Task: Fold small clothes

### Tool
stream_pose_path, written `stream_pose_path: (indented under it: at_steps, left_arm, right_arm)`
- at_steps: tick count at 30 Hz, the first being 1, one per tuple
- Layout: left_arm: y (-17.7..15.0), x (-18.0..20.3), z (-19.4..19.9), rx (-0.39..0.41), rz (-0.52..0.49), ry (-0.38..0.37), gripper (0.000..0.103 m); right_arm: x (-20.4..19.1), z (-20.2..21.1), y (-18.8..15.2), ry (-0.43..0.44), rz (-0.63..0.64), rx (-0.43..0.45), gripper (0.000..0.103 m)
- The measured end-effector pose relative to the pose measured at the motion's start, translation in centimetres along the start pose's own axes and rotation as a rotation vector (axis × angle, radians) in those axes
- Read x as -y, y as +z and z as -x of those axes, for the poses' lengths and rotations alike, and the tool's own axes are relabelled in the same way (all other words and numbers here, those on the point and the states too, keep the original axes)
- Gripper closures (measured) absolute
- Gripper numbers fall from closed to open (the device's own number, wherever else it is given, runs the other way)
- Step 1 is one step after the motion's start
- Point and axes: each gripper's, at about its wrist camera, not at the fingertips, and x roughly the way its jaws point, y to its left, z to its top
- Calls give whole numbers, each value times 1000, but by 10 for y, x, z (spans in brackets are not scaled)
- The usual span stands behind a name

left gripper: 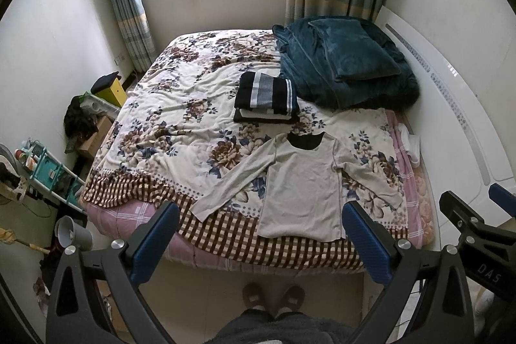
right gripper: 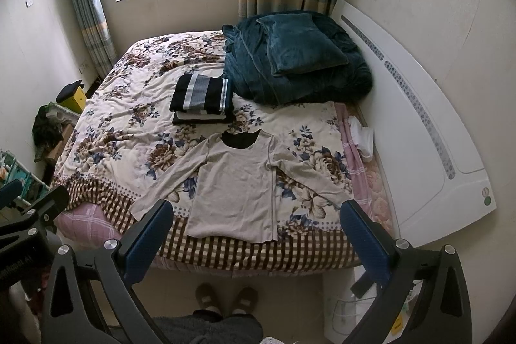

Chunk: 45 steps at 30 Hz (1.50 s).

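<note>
A beige long-sleeved shirt [left gripper: 301, 189] lies flat on the flowered bed cover [left gripper: 180, 105], sleeves spread, hem toward the near edge of the bed; it also shows in the right wrist view [right gripper: 237, 182]. A stack of folded clothes [left gripper: 266, 97], a dark striped one on top, sits behind it [right gripper: 202, 99]. My left gripper [left gripper: 261, 234] is open and empty, held above the near bed edge, short of the shirt's hem. My right gripper [right gripper: 256, 231] is open and empty, likewise above the hem. Each gripper shows at the edge of the other's view.
A teal blanket and pillow [left gripper: 348, 63] are piled at the back right of the bed. A white headboard [left gripper: 451, 105] stands along the right. White socks [right gripper: 362, 137] lie by the right edge. Shelves, boxes and a grey bin [left gripper: 72, 236] crowd the floor at left. Slippered feet [left gripper: 274, 299] stand below.
</note>
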Motion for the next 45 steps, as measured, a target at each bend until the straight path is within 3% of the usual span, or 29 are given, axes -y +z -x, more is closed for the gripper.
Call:
stream_pose_path:
  at_steps: [6,16,19,24,31,38,45]
  left_arm:
    - [12,-1,-3,-6,-4,-9,0]
    - [3,-1,-22,-9,0,-24,0]
    - [8,-3,-33,-11,-3,-37,0]
    - [18,-3,-72,53,-45,-15,0]
    - [36,19,-177,53,-98,3,0]
    - [51,73,-320,-61,-99,52,0]
    - [42,123,-468,-232,-97,140,0]
  right_arm:
    - [2,-3,7,-4,2,-4,0]
    - [3,-11,4,-13,4,-8,0]
    - [3,-20,4,-19,-7,-13,0]
    - [6,-57,4,-3,-87,-11,0]
    - [62,-167,-4,-153,-282,-42,0]
    - [166,-323,-31,-224,-520,-193,0]
    - [300,-495,-107,-217,-860,-346,0]
